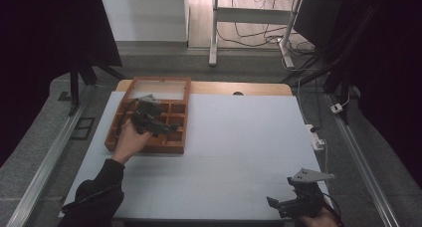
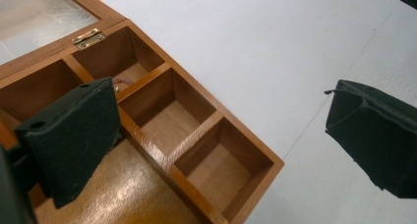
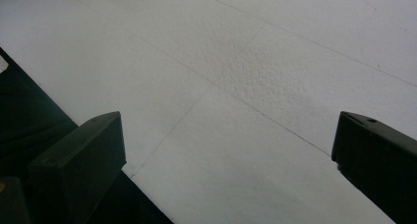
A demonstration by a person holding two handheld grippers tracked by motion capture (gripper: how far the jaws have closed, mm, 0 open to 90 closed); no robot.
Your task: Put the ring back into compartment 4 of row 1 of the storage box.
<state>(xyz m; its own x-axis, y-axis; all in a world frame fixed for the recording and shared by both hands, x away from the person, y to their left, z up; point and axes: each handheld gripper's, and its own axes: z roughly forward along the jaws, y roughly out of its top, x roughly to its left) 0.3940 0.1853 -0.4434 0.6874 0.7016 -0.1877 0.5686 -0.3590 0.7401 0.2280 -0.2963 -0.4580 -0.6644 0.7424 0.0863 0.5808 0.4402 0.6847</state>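
Note:
A wooden box [image 1: 175, 148] with several compartments lies open at the table's left, its glass-panelled lid [image 1: 161, 89] folded back. My left gripper [image 1: 166, 129] hovers over the box's compartments, held by a hand in a dark sleeve. In the left gripper view its jaws [image 2: 216, 101] stand wide open with nothing between them, above the box's row of small compartments [image 2: 162, 121]. A small reddish thing [image 2: 121, 81] lies in one compartment, partly hidden by a jaw. My right gripper [image 1: 278, 204] rests open and empty near the table's front right corner, over bare white surface [image 3: 226, 126].
The white table sheet [image 1: 239, 147] spreads from the box to the right gripper. A power strip [image 1: 316, 137] sits at the table's right edge. Behind the table stand desk legs [image 1: 214, 33] and loose cables on the floor.

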